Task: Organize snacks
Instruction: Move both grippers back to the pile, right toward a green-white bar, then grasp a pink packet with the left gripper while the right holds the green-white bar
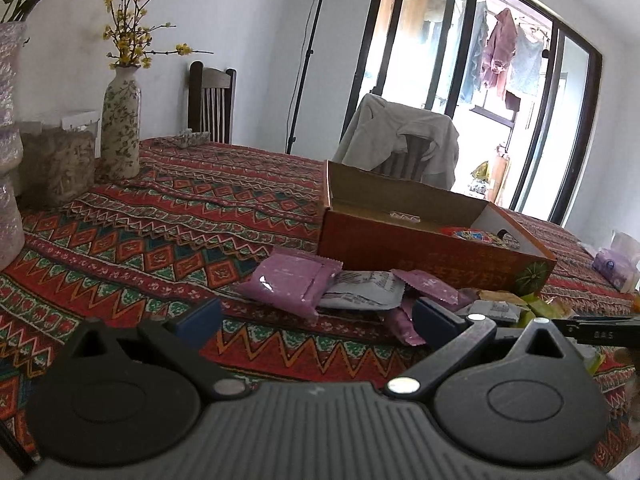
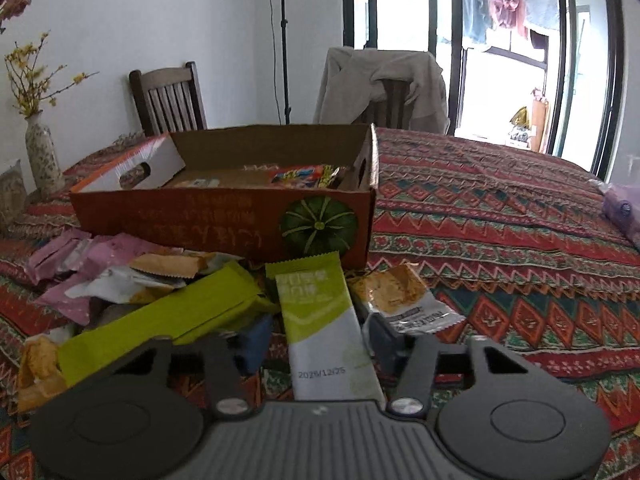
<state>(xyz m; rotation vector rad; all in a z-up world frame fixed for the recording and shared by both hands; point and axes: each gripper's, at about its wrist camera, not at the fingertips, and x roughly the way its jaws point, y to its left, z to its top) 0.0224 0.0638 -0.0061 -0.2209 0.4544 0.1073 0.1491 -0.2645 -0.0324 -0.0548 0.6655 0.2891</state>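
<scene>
Lowest in the right wrist view, a green-and-white foil snack packet (image 2: 324, 320) is pinched between the blue-padded fingers of the right gripper (image 2: 320, 344). Beside it, at lower left, a lime-green snack bar (image 2: 168, 316) is seen among loose wrappers. Behind, at centre frame, the open orange cardboard box (image 2: 224, 220) is set on the red patterned tablecloth (image 2: 500, 240). In the left wrist view, the left gripper (image 1: 316, 320) is held with fingers spread, empty, before a purple packet (image 1: 288, 284).

Daylight floods in through the overexposed glass doors (image 1: 460, 80), while fisheye distortion curves and darkens the corners.
</scene>
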